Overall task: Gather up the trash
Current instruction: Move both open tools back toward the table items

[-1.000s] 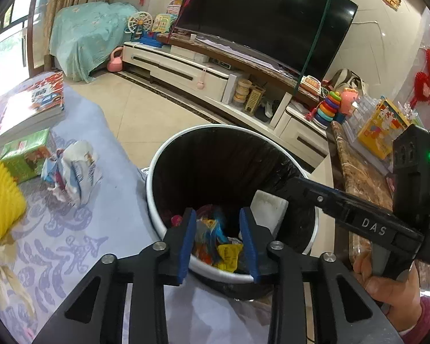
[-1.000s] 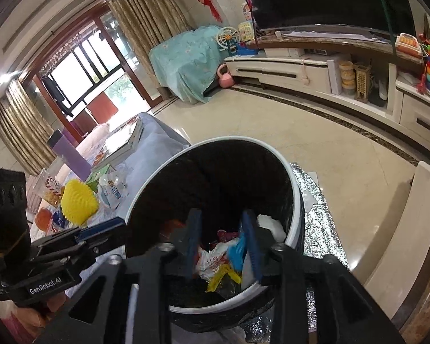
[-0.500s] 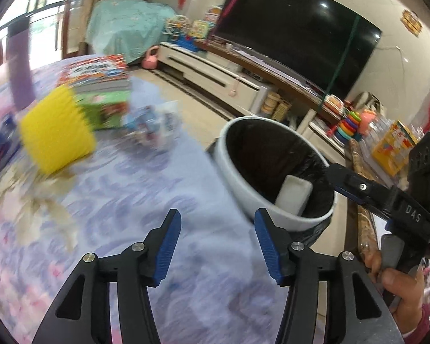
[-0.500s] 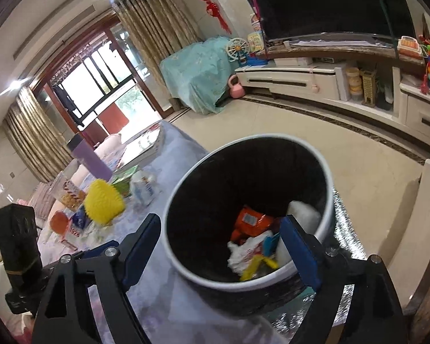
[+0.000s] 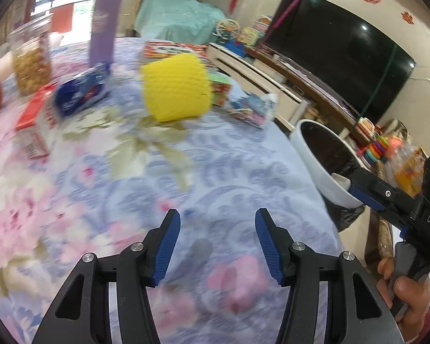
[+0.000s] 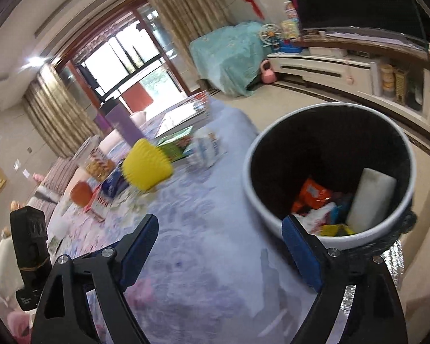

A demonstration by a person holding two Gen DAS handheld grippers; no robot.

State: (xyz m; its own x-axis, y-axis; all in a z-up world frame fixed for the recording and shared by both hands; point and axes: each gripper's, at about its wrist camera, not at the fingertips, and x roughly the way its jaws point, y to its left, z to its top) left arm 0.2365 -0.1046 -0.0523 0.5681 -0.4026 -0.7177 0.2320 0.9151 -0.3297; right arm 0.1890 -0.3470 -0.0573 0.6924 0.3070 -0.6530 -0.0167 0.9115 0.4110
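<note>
My left gripper hangs open over the flowered tablecloth with nothing between its blue pads. My right gripper stands wide open and empty between the table and the white trash bin. The black-lined bin holds an orange wrapper, a white block and other scraps. A crumpled blue-white wrapper lies near the table's far edge, beside a yellow ridged cup. In the left wrist view the bin stands off the table's right edge, with the right gripper's fingers over it.
Farther back on the table are a blue packet, a red-white carton, a snack jar, a purple bottle, a green box and books. A TV cabinet lines the far wall.
Both grippers went from nearly closed over the bin to open. Both swung left, away from the bin; the left one now looks at the tablecloth.
</note>
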